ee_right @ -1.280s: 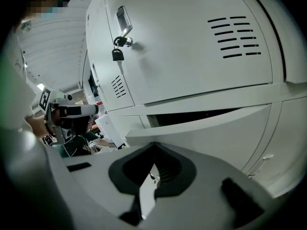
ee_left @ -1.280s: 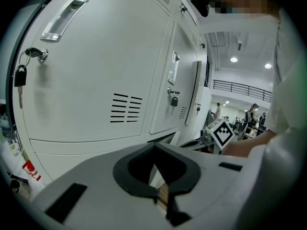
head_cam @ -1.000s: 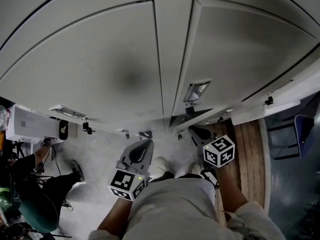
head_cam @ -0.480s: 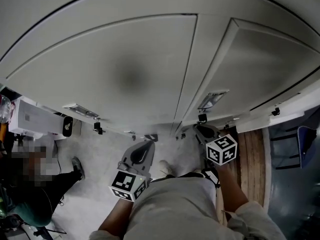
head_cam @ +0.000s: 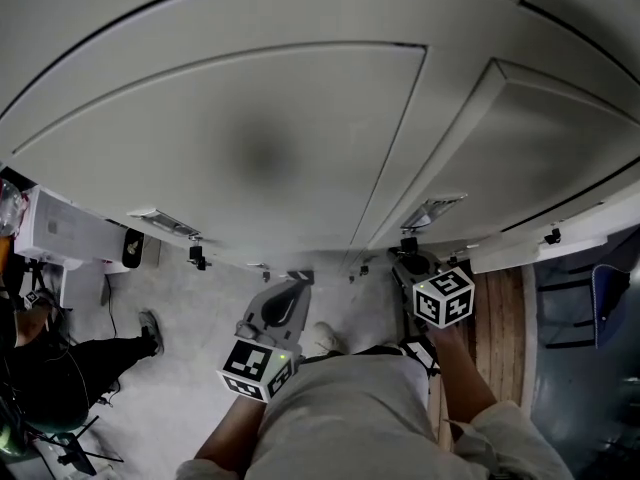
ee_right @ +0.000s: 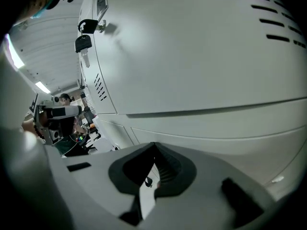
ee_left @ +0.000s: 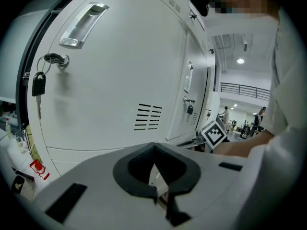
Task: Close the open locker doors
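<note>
Across the upper frame of the head view: a bank of pale grey lockers (head_cam: 300, 28) fills most of the picture, bowed by the lens.
Centre of that view: the left door (head_cam: 250, 148) looks flush with its frame, so I judge it done.
Right of centre: the right door (head_cam: 530, 158) is the one left. Its long left edge stands a little proud of the bank, and I read it as nearly shut but not yet home.
Lower middle, left side: the left gripper (head_cam: 297, 282) hangs low in front of the person, apart from the doors. Its own view shows the jaws closed tip to tip with nothing between them.
Lower middle, right side: the right gripper (head_cam: 405, 261) sits just below the bottom left corner of the right door. Its jaws are likewise pressed together and empty. Its view looks closely along the door face, but I cannot tell whether it touches.
Small fittings: a recessed handle (head_cam: 432, 211) lies near the door's lower left edge, and a key (ee_right: 82, 42) dangles from its lock.
Progress: apparently one last push on the right door remains.
</note>
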`<state>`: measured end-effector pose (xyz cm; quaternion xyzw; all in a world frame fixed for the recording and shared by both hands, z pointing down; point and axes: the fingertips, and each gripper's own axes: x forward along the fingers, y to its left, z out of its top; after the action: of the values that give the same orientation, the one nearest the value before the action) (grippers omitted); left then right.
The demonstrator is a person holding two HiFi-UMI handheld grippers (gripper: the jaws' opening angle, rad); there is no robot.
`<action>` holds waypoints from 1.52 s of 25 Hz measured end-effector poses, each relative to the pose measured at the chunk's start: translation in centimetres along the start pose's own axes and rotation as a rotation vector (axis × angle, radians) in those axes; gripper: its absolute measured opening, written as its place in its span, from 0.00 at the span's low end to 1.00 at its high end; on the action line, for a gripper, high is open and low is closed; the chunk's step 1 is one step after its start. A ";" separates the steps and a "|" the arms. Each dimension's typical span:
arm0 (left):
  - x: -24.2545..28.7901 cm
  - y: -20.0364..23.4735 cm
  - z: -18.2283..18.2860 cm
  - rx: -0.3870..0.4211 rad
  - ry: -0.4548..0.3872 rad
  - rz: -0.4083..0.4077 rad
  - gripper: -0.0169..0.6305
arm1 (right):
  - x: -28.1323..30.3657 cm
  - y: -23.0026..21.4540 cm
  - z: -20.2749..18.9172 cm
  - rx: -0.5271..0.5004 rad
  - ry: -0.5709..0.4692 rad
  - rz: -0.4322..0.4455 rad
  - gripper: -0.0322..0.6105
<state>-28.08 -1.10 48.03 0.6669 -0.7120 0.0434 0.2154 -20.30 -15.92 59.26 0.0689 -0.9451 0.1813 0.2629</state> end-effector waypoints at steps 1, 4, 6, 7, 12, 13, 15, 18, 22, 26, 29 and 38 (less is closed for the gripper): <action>0.0 0.0 0.0 -0.002 0.001 0.002 0.05 | 0.0 0.0 0.0 -0.001 0.003 0.003 0.09; 0.1 0.0 -0.1 -0.008 0.001 0.007 0.05 | 0.1 0.0 -0.1 0.002 0.011 0.015 0.09; 0.1 0.0 -0.1 -0.012 0.000 0.011 0.05 | 0.1 0.0 -0.1 0.000 0.015 0.018 0.09; 0.1 0.0 -0.1 -0.013 -0.001 0.012 0.05 | 0.1 0.0 -0.1 -0.001 0.016 0.019 0.09; -0.1 -0.3 -0.3 -0.019 -0.002 0.017 0.05 | 0.1 0.2 -0.2 -0.009 0.018 0.026 0.09; -0.1 -0.4 -0.4 -0.020 -0.003 0.017 0.05 | 0.0 0.3 -0.2 -0.012 0.020 0.028 0.09; -0.2 -0.6 -0.4 -0.022 -0.006 0.015 0.05 | -0.2 0.5 -0.4 -0.017 0.022 0.031 0.09; -0.3 -0.9 -0.5 -0.024 -0.010 0.013 0.05 | -0.6 0.8 -0.5 -0.021 0.022 0.032 0.09; -0.4 -1.6 -0.7 -0.024 -0.009 0.001 0.05 | -1.6 1.3 -0.4 -0.018 0.005 0.029 0.09; -0.1 -2.6 -0.6 -0.014 -0.010 -0.026 0.05 | -3.4 2.2 0.3 -0.016 -0.034 0.021 0.09; 0.3 -3.7 -0.4 -0.001 -0.014 -0.052 0.05 | -5.1 3.2 0.8 -0.022 -0.067 0.022 0.09; 3.0 -9.8 0.6 0.048 -0.016 -0.150 0.05 | -12.2 4.7 2.7 -0.015 -0.189 0.030 0.09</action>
<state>-18.81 -5.17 46.37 0.7235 -0.6606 0.0391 0.1964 -12.27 -12.22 49.28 0.0696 -0.9679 0.1711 0.1704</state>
